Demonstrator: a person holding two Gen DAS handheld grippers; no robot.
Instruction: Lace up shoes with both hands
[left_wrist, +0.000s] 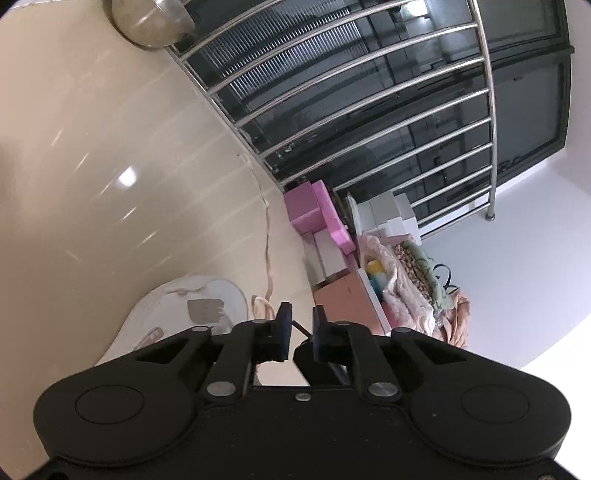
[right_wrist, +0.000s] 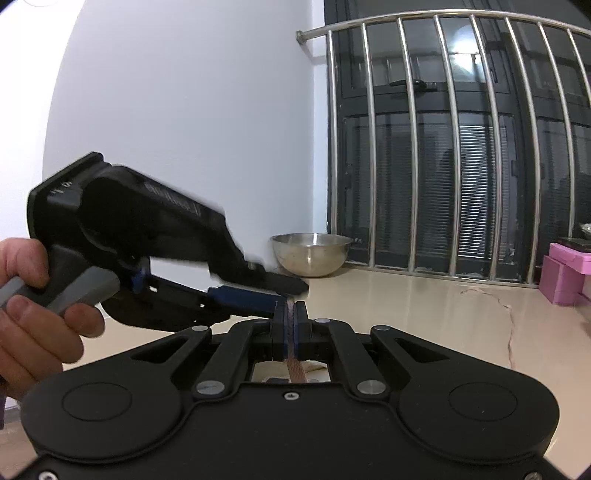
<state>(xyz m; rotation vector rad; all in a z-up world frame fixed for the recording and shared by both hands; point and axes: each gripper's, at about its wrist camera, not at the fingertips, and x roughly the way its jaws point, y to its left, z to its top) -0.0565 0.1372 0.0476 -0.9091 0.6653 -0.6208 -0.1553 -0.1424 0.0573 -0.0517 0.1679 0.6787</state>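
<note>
Glossy beige floor (right_wrist: 424, 306), white wall, barred dark window (right_wrist: 461, 147). Steel bowl (right_wrist: 312, 254) sits by the bars; pink boxes (left_wrist: 314, 210) and bagged fabric clutter the corner. White shoe (left_wrist: 177, 314) lies on the floor below your left claw (left_wrist: 298, 334), whose pads show a narrow gap with nothing visibly between them. Your right claw (right_wrist: 291, 328) is clamped on the pinkish lace (right_wrist: 293, 363). Left claw's tip sits right at that lace.

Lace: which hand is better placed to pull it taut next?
Right, probably. The right tool is already clamped on the lace, while the left tool shows a gap between its pads and no lace in it.
</note>
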